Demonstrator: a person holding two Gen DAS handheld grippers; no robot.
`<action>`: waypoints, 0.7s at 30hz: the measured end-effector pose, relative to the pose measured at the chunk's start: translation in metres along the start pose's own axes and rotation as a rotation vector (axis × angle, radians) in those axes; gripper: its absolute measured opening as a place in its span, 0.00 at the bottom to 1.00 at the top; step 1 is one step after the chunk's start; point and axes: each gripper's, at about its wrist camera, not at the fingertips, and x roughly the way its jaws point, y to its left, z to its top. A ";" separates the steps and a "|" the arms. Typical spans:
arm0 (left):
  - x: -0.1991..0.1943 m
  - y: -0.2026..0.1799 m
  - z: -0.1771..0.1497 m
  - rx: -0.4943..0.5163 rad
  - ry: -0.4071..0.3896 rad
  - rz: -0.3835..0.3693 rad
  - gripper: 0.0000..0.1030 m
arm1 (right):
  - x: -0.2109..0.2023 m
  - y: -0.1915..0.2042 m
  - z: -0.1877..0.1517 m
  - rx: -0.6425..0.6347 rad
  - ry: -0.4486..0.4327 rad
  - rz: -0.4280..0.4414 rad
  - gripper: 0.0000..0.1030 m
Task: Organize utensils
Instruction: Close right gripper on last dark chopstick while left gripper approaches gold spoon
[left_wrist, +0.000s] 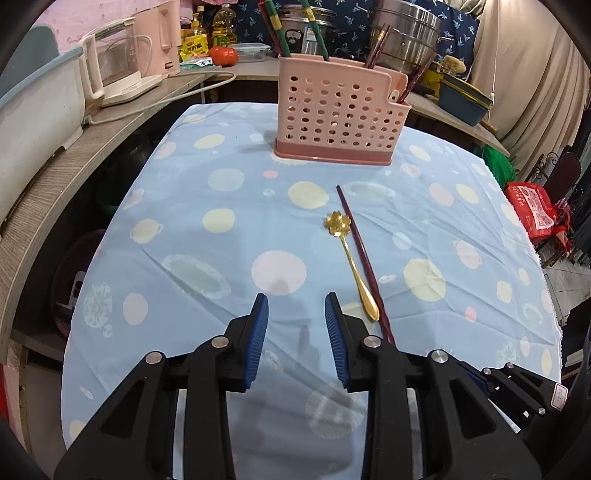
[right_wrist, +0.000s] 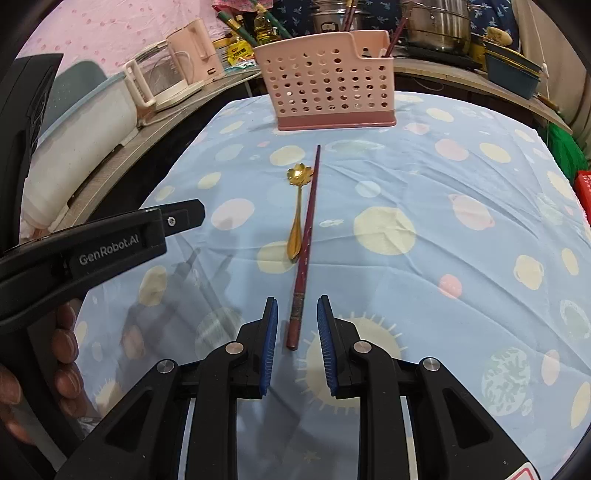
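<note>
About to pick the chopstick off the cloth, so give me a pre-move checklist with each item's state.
1. Right gripper open, empty: ok.
2. Dark red chopstick lined up between its jaws, thick end nearest: ok.
3. Pads touching the chopstick: not ok, still apart.
4. Gold spoon clear of the chopstick: not ok, it lies against the left side.
5. Left gripper out of the way, empty: ok.
6. Free slot in the pink holder: cannot tell.

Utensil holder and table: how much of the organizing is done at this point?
Done: the pink holder already has chopsticks standing in it. In hand: nothing; the left gripper and right gripper are both open and empty. Left: the gold spoon and dark red chopstick lie on the tablecloth.
</note>
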 end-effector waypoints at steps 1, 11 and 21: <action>0.001 0.000 -0.001 -0.001 0.004 0.001 0.30 | 0.002 0.002 -0.001 -0.008 0.000 -0.004 0.22; 0.010 0.005 -0.008 -0.002 0.034 0.008 0.30 | 0.014 0.006 -0.005 -0.026 0.027 -0.017 0.22; 0.016 0.003 -0.008 0.000 0.050 0.005 0.30 | 0.022 -0.003 -0.009 -0.015 0.050 -0.025 0.08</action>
